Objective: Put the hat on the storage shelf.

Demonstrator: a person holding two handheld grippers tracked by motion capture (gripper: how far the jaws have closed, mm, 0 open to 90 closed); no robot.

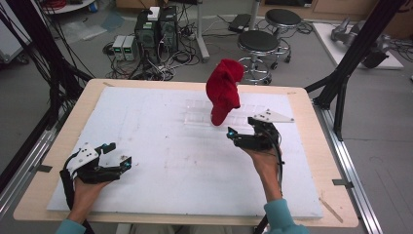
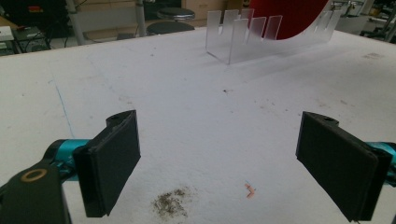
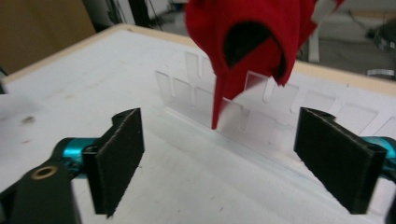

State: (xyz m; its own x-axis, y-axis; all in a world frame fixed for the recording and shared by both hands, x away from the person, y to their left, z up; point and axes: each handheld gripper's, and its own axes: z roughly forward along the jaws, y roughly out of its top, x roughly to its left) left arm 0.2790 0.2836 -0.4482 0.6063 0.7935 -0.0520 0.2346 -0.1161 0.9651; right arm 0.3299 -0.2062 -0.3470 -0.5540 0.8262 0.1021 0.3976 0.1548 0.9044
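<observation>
Clear rack partly behind red cap

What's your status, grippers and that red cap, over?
Left gripper open, low over the white board. Right gripper open, facing the red cap. Cap sits on the clear slotted rack, ungripped. Nothing between right gripper and cap.

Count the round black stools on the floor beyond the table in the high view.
2. One stool stands just behind the table's far edge, above the red cap; the other stool is farther back to its right. Others may be out of frame.
</observation>
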